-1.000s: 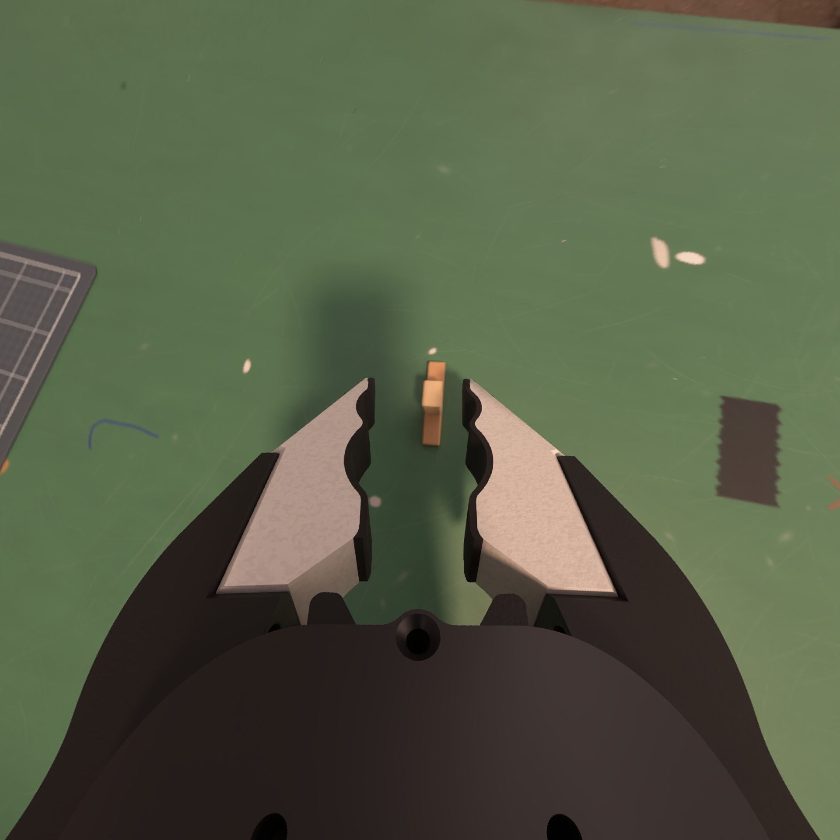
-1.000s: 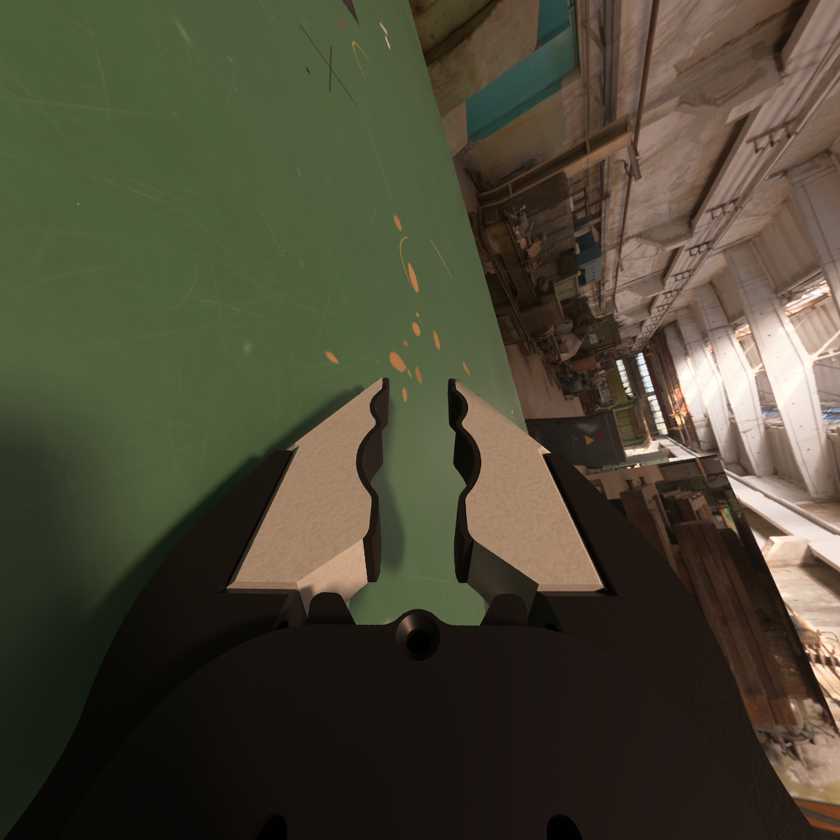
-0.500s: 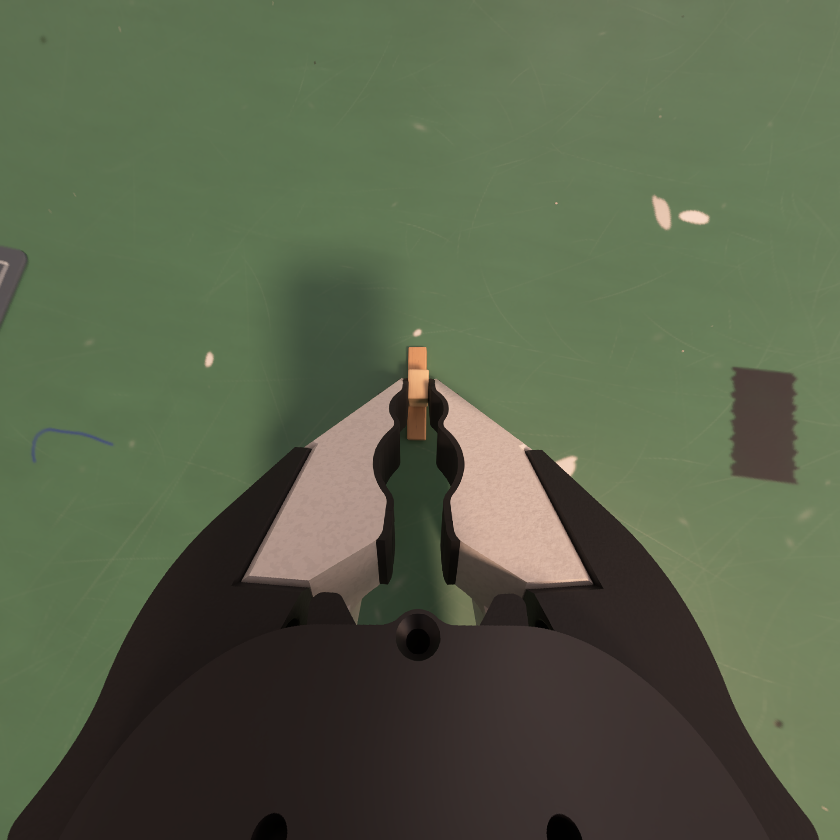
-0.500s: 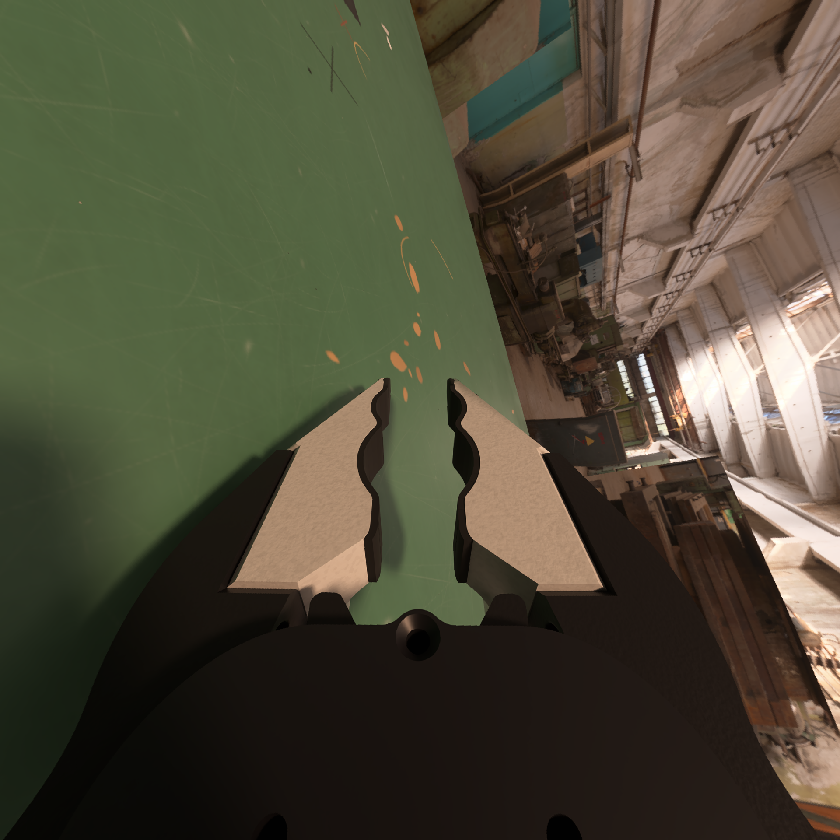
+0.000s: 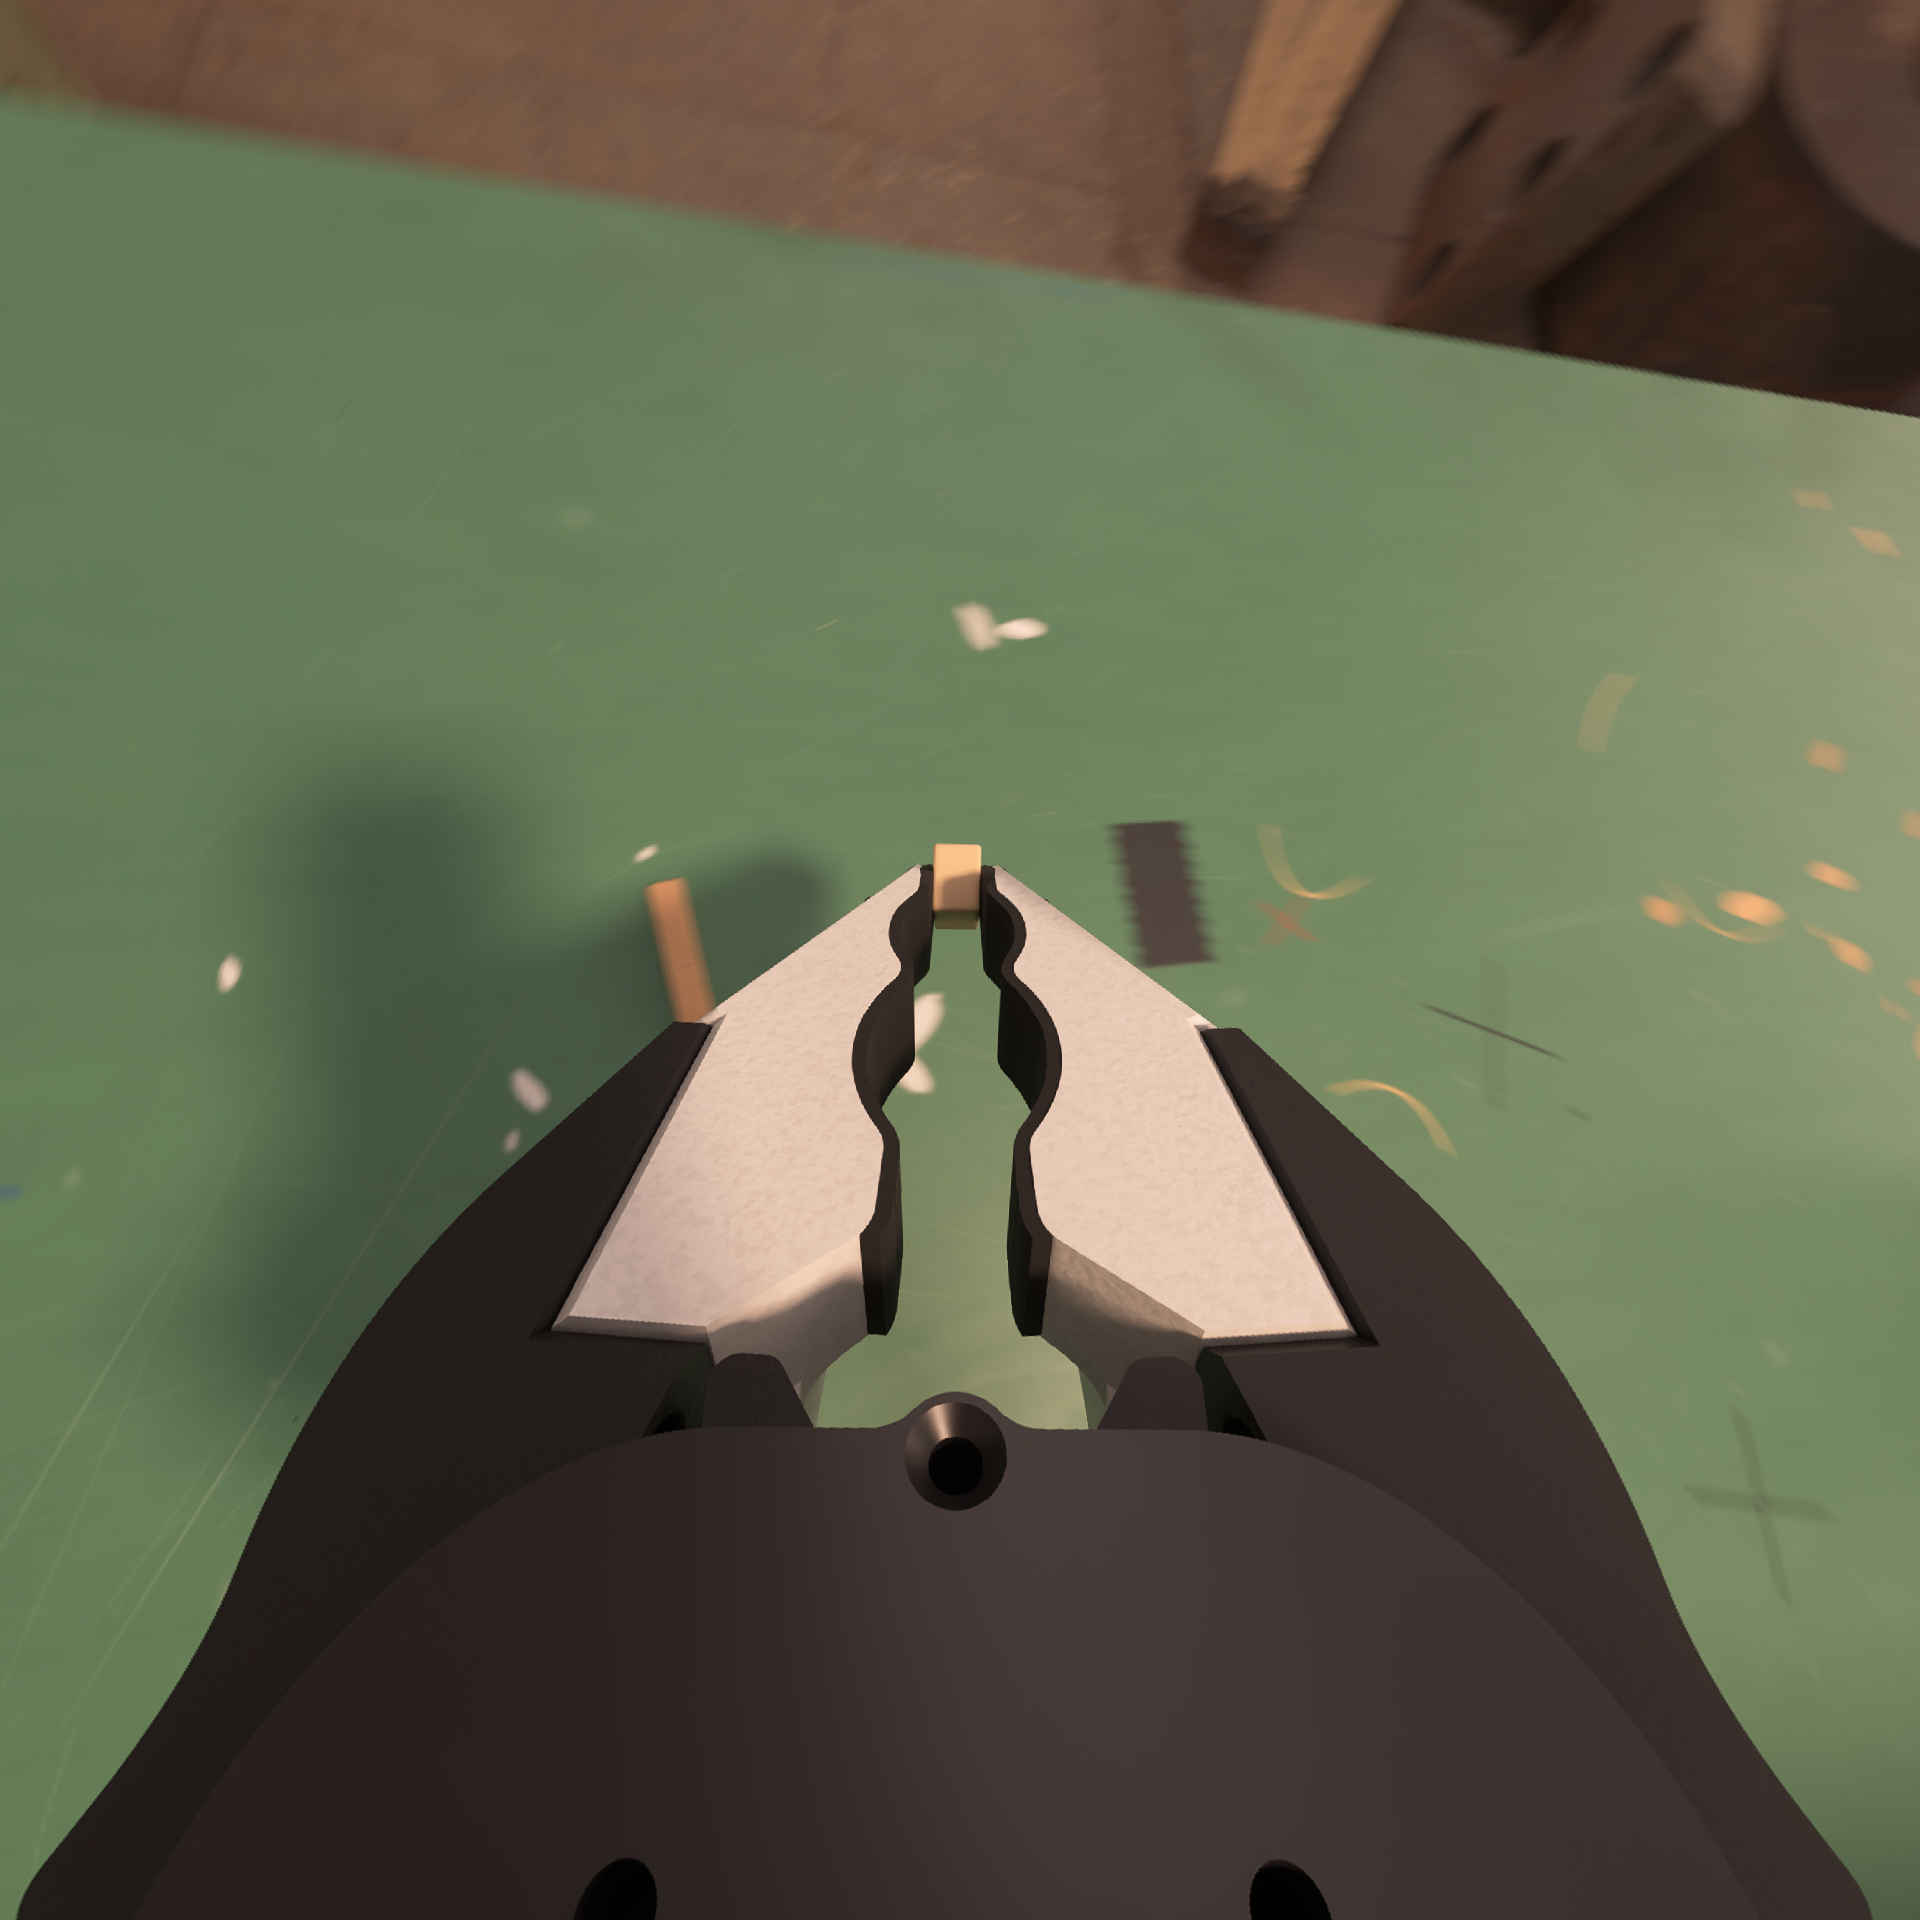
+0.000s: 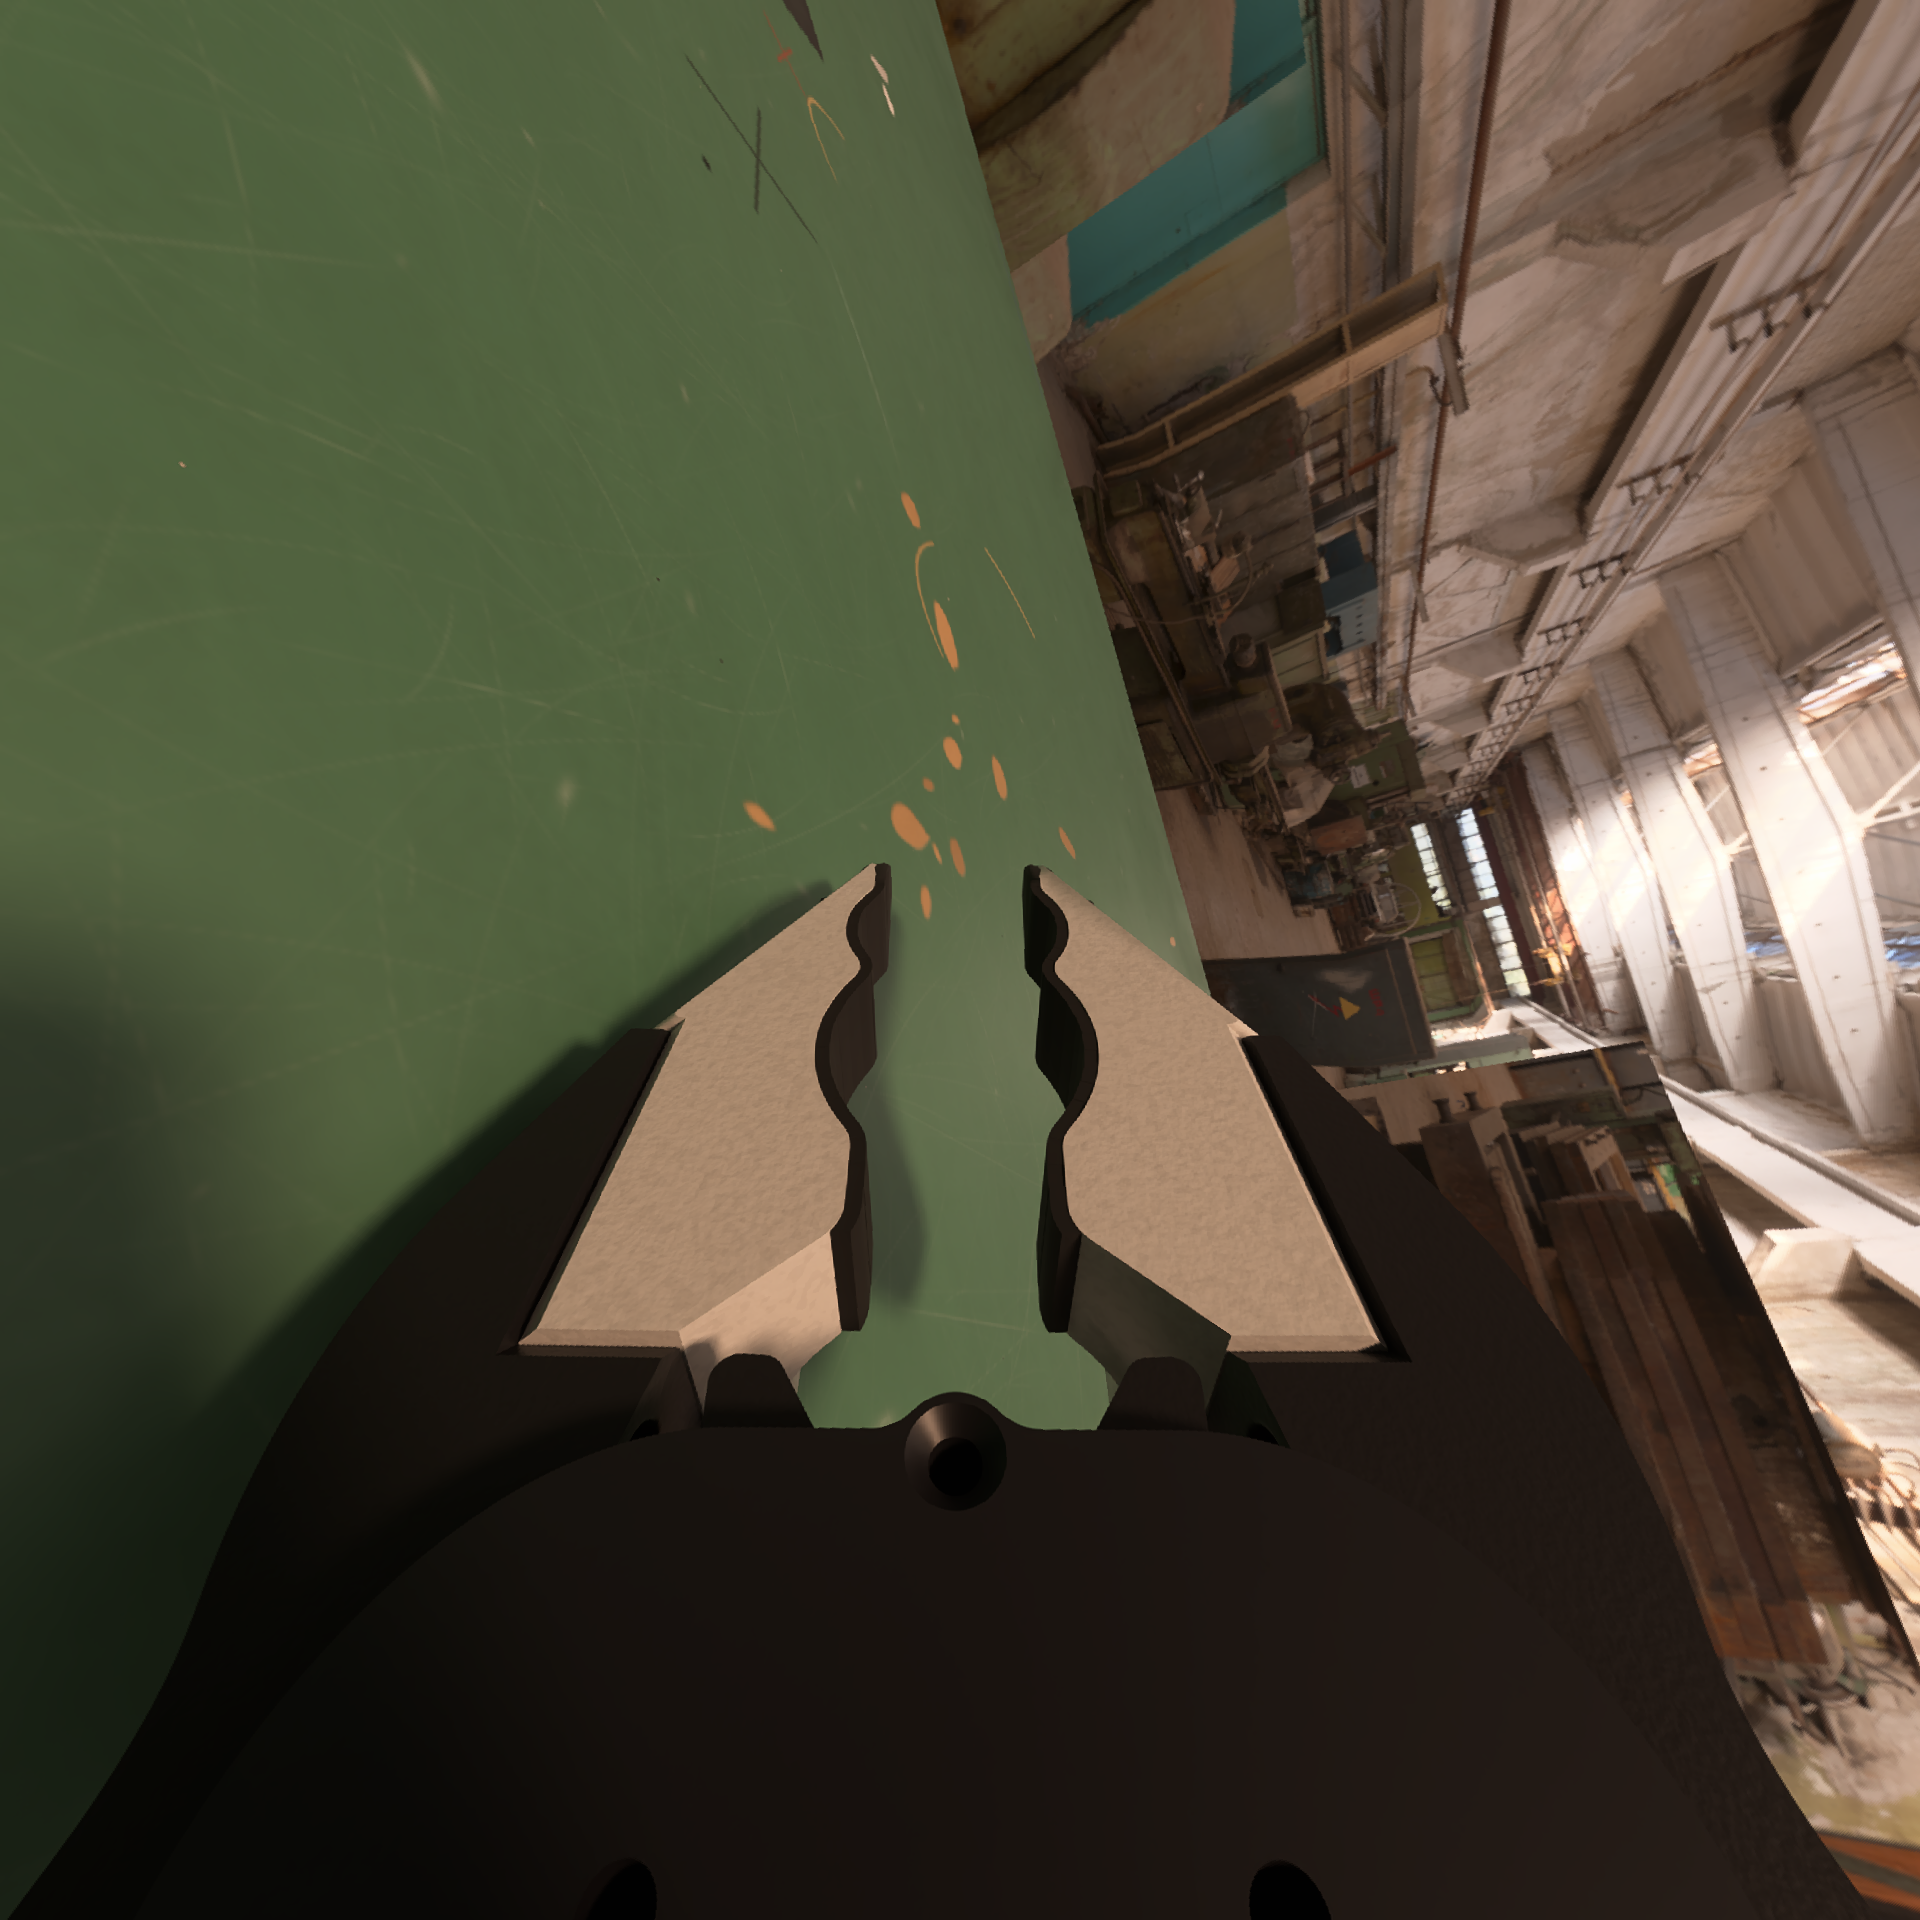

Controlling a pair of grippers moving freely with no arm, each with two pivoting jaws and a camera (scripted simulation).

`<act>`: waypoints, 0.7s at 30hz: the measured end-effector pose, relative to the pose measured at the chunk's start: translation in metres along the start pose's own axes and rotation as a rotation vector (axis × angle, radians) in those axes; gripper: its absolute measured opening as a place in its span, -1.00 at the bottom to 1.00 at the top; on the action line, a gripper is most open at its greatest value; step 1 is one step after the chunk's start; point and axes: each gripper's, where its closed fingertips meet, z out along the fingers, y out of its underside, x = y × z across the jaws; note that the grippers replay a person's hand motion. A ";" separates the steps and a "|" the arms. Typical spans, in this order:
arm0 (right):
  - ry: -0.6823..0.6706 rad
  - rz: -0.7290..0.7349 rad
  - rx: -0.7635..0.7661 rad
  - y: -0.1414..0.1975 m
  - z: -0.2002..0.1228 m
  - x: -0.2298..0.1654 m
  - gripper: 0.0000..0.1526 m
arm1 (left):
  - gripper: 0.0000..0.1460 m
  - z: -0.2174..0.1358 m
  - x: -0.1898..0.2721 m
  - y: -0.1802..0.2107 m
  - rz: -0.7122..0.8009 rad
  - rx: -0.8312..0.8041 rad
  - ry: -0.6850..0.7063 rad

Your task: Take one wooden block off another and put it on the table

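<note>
In the left wrist view my left gripper (image 5: 957,902) is shut on a small pale wooden block (image 5: 956,879), pinched at the fingertips and held above the green table (image 5: 520,520). The other wooden block (image 5: 677,948), a longer tan piece, lies on the table to the left of my fingers, apart from the held one. In the right wrist view my right gripper (image 6: 956,894) is open and empty, tilted over the green table (image 6: 416,520) near its edge. No block shows in that view.
A dark strip of tape (image 5: 1164,891) lies on the table right of the fingertips. White flecks (image 5: 997,627) and orange curls (image 5: 1714,914) mark the surface. The table's far edge (image 5: 1039,270) is ahead; its side edge (image 6: 1081,623) is by my right gripper.
My left gripper closed on the upper block, lifted it off the lower one and swung right and tilted up. The lower block now lies to the left. The right gripper stayed still.
</note>
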 end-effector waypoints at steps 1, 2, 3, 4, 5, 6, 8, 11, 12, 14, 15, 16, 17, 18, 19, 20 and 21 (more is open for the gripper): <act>0.000 0.000 0.001 0.000 0.000 0.000 -0.67 | -0.89 -0.012 0.018 -0.007 0.044 0.020 0.044; 0.000 -0.001 0.003 -0.001 0.000 0.000 -0.67 | -0.89 -0.024 0.040 -0.012 0.083 0.035 0.095; -0.001 -0.002 0.007 -0.001 0.000 0.000 -0.66 | -0.89 -0.038 0.064 -0.015 0.118 0.049 0.158; -0.002 -0.003 0.011 -0.002 0.000 0.000 -0.65 | -0.89 -0.052 0.090 -0.017 0.154 0.065 0.228; -0.002 -0.003 0.016 -0.003 -0.001 0.000 -0.65 | -0.89 -0.065 0.116 -0.014 0.192 0.078 0.289; -0.003 -0.001 0.023 -0.004 -0.001 0.000 -0.63 | -0.89 -0.076 0.141 -0.008 0.236 0.080 0.340; 0.001 0.006 0.044 -0.008 -0.003 0.001 -0.61 | -0.89 -0.093 0.186 0.016 0.336 0.056 0.425; 0.025 0.028 0.095 -0.015 -0.008 0.007 -0.59 | -0.89 -0.100 0.237 0.074 0.455 -0.027 0.496; 0.022 0.044 0.122 -0.020 -0.010 0.008 -0.58 | -0.89 -0.100 0.251 0.099 0.480 -0.068 0.519; 0.023 0.075 0.182 -0.030 -0.016 0.013 -0.54 | -0.89 -0.093 0.272 0.150 0.516 -0.153 0.523; 0.033 0.086 0.207 -0.035 -0.019 0.016 -0.53 | -0.90 -0.089 0.280 0.175 0.528 -0.193 0.511; 0.040 0.094 0.229 -0.039 -0.021 0.019 -0.53 | -0.89 -0.085 0.288 0.198 0.540 -0.229 0.509; 0.041 0.100 0.246 -0.043 -0.024 0.020 -0.53 | -0.89 -0.082 0.296 0.217 0.553 -0.248 0.515; 0.045 0.104 0.259 -0.047 -0.026 0.021 -0.53 | -0.89 -0.079 0.302 0.232 0.567 -0.251 0.512; 0.051 0.105 0.272 -0.051 -0.028 0.023 -0.54 | -0.89 -0.077 0.306 0.243 0.583 -0.249 0.495; 0.059 0.105 0.284 -0.055 -0.030 0.024 -0.54 | -0.89 -0.074 0.310 0.251 0.605 -0.244 0.475; 0.071 0.108 0.288 -0.057 -0.032 0.025 -0.55 | -0.89 -0.073 0.313 0.254 0.618 -0.224 0.462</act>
